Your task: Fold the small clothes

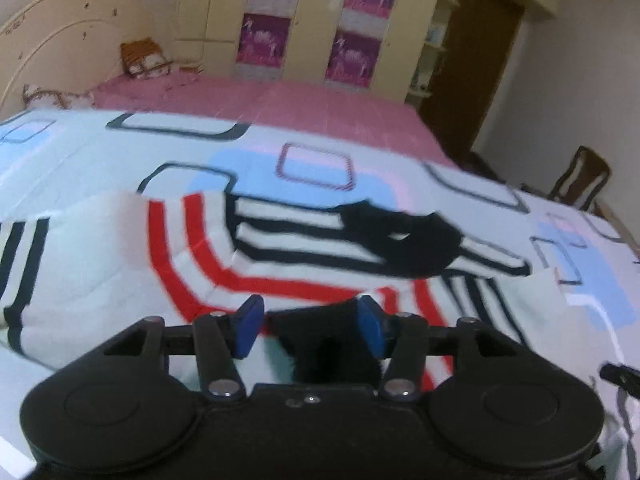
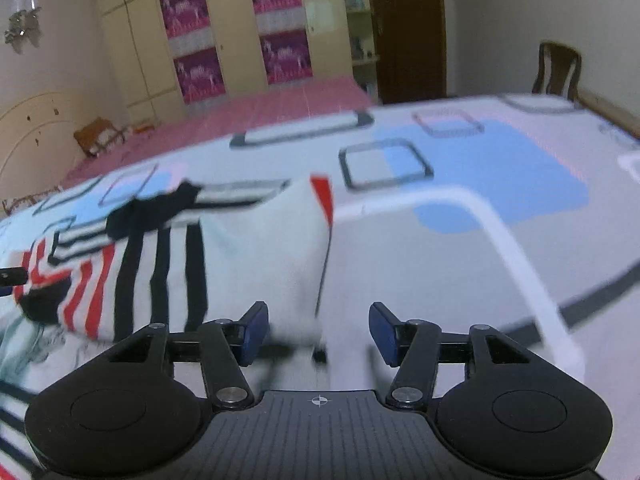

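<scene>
i see striped shirt [image 1: 280,248] flat on bed [image 1: 328,104]. left gripper [image 1: 310,328] half open, dark cloth between pads, unpinched. right gripper [image 2: 318,330] half open, shirt edge between pads, ungripped.

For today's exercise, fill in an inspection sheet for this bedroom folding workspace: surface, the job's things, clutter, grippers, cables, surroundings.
Surface: bed cover, white with blue patches and dark outlined squares; pink sheet beyond.
Job's things: striped garment, white with red and black stripes, lying partly folded on the cover.
Clutter: orange patterned pillow at the headboard.
Grippers: left gripper jaws apart over dark fabric; right gripper jaws apart at the garment's white edge.
Cables: nothing seen.
Surroundings: wardrobe with pink panels, brown door, wooden chair.
</scene>
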Available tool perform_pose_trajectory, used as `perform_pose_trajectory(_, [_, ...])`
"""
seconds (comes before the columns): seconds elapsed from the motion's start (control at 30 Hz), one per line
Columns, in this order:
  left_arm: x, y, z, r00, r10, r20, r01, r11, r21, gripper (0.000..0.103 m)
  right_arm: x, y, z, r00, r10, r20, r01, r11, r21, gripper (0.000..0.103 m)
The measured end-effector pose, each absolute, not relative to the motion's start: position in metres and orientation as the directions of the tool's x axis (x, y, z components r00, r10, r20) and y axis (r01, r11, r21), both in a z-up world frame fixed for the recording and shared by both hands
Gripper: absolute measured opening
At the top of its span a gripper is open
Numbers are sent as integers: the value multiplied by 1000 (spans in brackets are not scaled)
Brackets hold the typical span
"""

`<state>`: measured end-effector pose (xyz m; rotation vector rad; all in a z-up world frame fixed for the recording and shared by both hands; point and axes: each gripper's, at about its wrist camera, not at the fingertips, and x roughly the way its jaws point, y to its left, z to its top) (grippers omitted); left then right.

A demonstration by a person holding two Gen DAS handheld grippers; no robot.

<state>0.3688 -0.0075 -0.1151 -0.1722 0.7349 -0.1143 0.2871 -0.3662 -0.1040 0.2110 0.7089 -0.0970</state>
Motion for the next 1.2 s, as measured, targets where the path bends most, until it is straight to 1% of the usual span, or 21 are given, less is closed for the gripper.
perform_pose_trajectory(0.13, [379, -33, -121, 698, -244, -673, 139, 968, -208, 50, 328, -378, -109, 745, 6, -667, 170, 965, 199, 55])
perform_pose_trajectory(0.2, [384, -45, -129, 683, -261, -682, 173, 965, -197, 50, 351, -383, -114, 737, 14, -675, 175, 962, 211, 55])
perform_pose_trajectory(0.27, [388, -50, -139, 676, -247, -694, 172, 969, -177, 50, 372, -385, -120, 732, 17, -681, 176, 961, 213, 55])
perform_pose_trajectory(0.43, [397, -41, -160, 643, -190, -742, 114, 982, -153, 50, 415, -389, -134, 722, 28, -691, 167, 963, 214, 55])
perform_pose_trajectory(0.5, [394, -37, -160, 646, -190, -739, 123, 982, -145, 50, 429, -394, -142, 713, 40, -700, 176, 956, 233, 55])
perform_pose_trajectory(0.53, [394, -38, -160, 646, -186, -740, 131, 982, -133, 50, 433, -396, -145, 713, 49, -700, 183, 950, 253, 46])
perform_pose_trajectory(0.57, [393, -39, -160, 647, -183, -740, 134, 983, -126, 51, 436, -398, -147, 716, 58, -696, 181, 947, 265, 29])
perform_pose_trajectory(0.6, [393, -39, -160, 648, -181, -740, 136, 983, -121, 51, 438, -398, -147, 717, 61, -694, 182, 946, 270, 28])
perform_pose_trajectory(0.63, [393, -40, -161, 648, -179, -741, 137, 984, -118, 51, 438, -398, -146, 720, 56, -692, 183, 946, 267, 19])
perform_pose_trajectory(0.7, [394, -40, -162, 648, -172, -742, 138, 985, -107, 52, 435, -395, -143, 730, 20, -683, 174, 961, 215, 16])
perform_pose_trajectory(0.73, [394, -40, -162, 649, -168, -742, 137, 985, -102, 52, 434, -395, -146, 729, -13, -684, 180, 968, 174, 16])
perform_pose_trajectory(0.83, [395, -42, -162, 647, -163, -745, 136, 986, -98, 52, 433, -395, -148, 735, -22, -678, 181, 970, 165, 16])
perform_pose_trajectory(0.93, [395, -40, -158, 638, -161, -753, 122, 987, -108, 51, 429, -385, -140, 735, -61, -675, 180, 978, 108, 17])
perform_pose_trajectory(1.0, [395, -38, -156, 635, -157, -756, 114, 987, -109, 55, 419, -375, -130, 747, -69, -662, 166, 983, 84, 23])
perform_pose_trajectory(1.03, [394, -38, -155, 635, -153, -757, 109, 988, -109, 56, 414, -370, -126, 754, -59, -654, 148, 986, 82, 33])
perform_pose_trajectory(1.07, [393, -37, -153, 634, -149, -759, 102, 989, -109, 58, 408, -362, -122, 764, -42, -644, 125, 989, 84, 38])
perform_pose_trajectory(1.13, [392, -34, -150, 633, -135, -762, 85, 991, -105, 62, 396, -345, -115, 779, -10, -628, 76, 994, 79, 39])
perform_pose_trajectory(1.2, [389, -30, -145, 636, -124, -762, 72, 992, -102, 63, 389, -325, -111, 780, 22, -625, 24, 998, 65, 39])
